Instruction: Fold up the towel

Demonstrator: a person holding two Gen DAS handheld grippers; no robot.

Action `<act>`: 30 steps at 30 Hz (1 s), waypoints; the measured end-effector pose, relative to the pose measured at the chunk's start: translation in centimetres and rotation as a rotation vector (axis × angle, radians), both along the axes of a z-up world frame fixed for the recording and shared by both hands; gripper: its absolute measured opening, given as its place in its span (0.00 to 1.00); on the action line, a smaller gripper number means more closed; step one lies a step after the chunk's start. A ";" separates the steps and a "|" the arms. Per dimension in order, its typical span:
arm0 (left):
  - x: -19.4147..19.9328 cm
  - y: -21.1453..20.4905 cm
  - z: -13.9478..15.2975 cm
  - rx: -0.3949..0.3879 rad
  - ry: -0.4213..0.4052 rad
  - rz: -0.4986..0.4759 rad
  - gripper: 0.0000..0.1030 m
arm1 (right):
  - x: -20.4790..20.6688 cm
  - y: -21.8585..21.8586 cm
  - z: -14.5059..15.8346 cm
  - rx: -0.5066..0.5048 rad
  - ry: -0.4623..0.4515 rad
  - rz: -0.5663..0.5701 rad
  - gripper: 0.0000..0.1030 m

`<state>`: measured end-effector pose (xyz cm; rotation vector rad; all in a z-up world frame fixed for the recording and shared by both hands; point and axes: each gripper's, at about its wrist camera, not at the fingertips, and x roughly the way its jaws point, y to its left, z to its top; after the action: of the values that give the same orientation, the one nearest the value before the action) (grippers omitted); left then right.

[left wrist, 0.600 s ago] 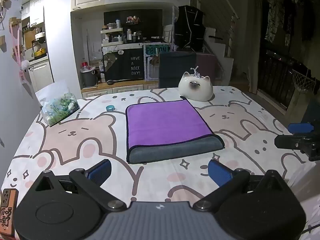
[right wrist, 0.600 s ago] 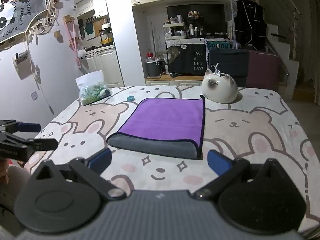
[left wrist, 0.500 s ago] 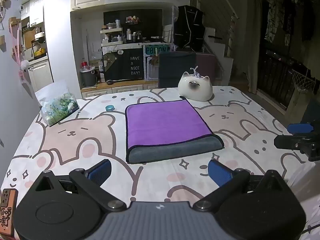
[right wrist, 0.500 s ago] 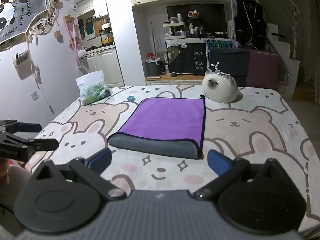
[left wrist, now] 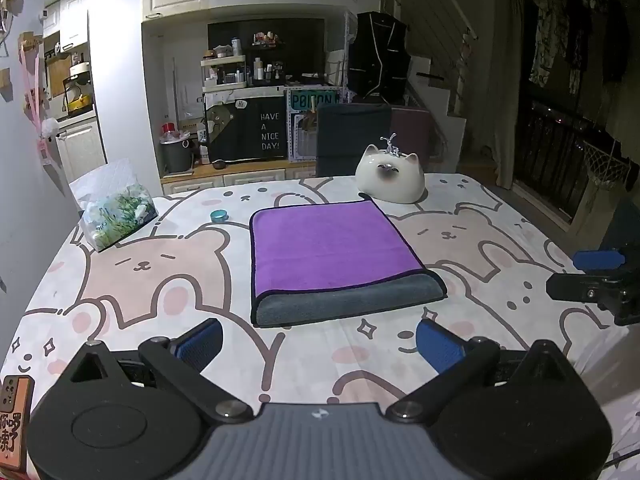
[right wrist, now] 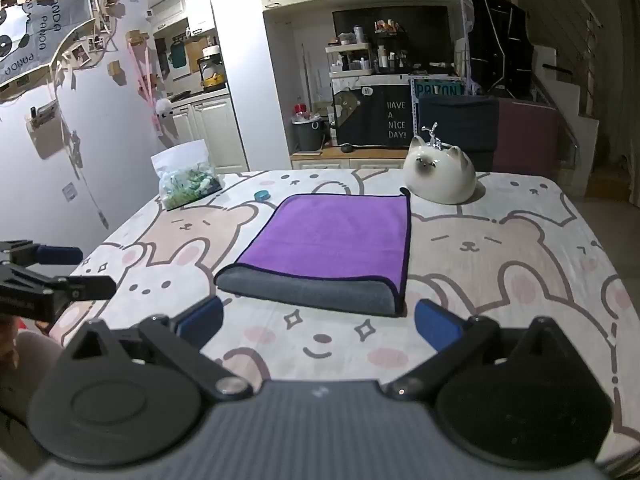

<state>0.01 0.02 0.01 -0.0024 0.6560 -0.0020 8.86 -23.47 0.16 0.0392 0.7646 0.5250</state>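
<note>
Two claws: left claw (left wrist: 318, 340) and right claw (right wrist: 318, 322) spread wide, nothing held.
Change: none seen since a moment ago.
Towel (left wrist: 328, 248): folded (purple over grey), lying at 12 o'clock on the worktop (left wrist: 160, 264); task judged near done.

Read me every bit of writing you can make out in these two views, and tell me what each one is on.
"HAVE A NICE DAY!" on the black cabinet cover behind the table.
"PANDA", repeated, on the grey panda wall hanging.
A teal sign beside the cover starts with "P" and ends "ON"; the middle is blurred.
Chinese characters on the orange tag at the left gripper's side are too small to read.
The purple towel carries no text.
</note>
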 end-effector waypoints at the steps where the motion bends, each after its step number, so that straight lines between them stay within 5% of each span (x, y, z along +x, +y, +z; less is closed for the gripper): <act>1: 0.0 0.0 0.0 -0.001 0.000 0.000 0.99 | 0.1 0.0 0.0 -0.001 0.001 0.001 0.99; 30: 0.0 0.0 0.0 -0.006 -0.001 0.000 0.99 | 0.2 0.0 -0.2 0.003 0.006 0.002 1.00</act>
<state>0.00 0.04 0.02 -0.0081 0.6546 -0.0042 9.03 -23.50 -0.04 0.0428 0.7703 0.5286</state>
